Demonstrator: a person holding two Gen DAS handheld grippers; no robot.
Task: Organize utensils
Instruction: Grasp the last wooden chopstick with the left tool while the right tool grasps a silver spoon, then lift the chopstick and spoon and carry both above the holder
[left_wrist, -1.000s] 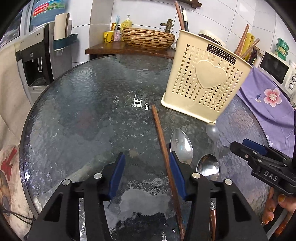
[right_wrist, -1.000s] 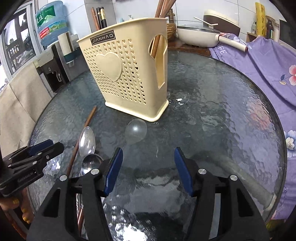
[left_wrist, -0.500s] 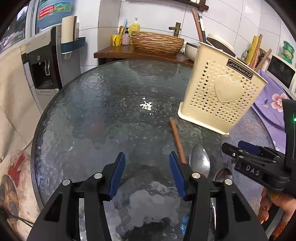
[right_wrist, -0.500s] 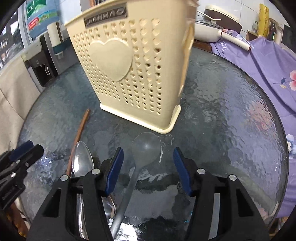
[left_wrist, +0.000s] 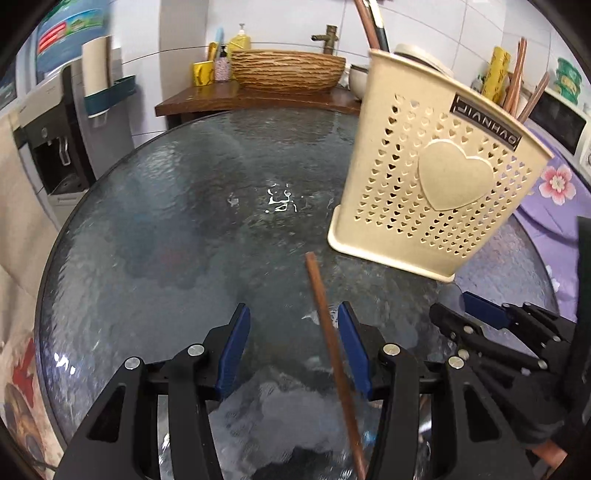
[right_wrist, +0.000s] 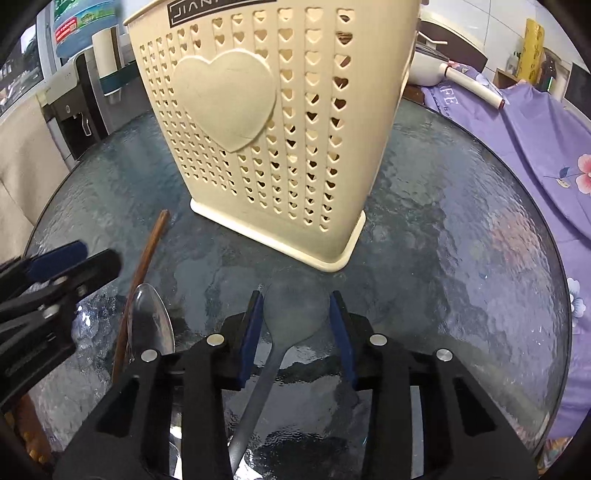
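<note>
A cream perforated utensil holder (left_wrist: 436, 188) with a heart stands on the round glass table (left_wrist: 177, 229); it also fills the right wrist view (right_wrist: 266, 122). My left gripper (left_wrist: 291, 332) is open, with a brown wooden chopstick (left_wrist: 328, 332) lying between its fingers near the right one. My right gripper (right_wrist: 297, 325) is open, its fingers on either side of the bowl of a grey spoon (right_wrist: 291, 317) on the glass. A shiny metal spoon (right_wrist: 151, 321) lies left of it, beside the chopstick (right_wrist: 144, 266). The right gripper also shows in the left wrist view (left_wrist: 480, 325).
Chopsticks stand in the holder's back (left_wrist: 373, 22). A wooden counter with a wicker basket (left_wrist: 284, 70) stands behind the table. A water dispenser (left_wrist: 48, 136) is at the left. Purple flowered cloth (right_wrist: 535, 147) lies along the right edge.
Both grippers have moved forward and lower. The chopstick now lies between the left fingers. The right fingers have come in around the grey spoon's bowl and narrowed a little.
</note>
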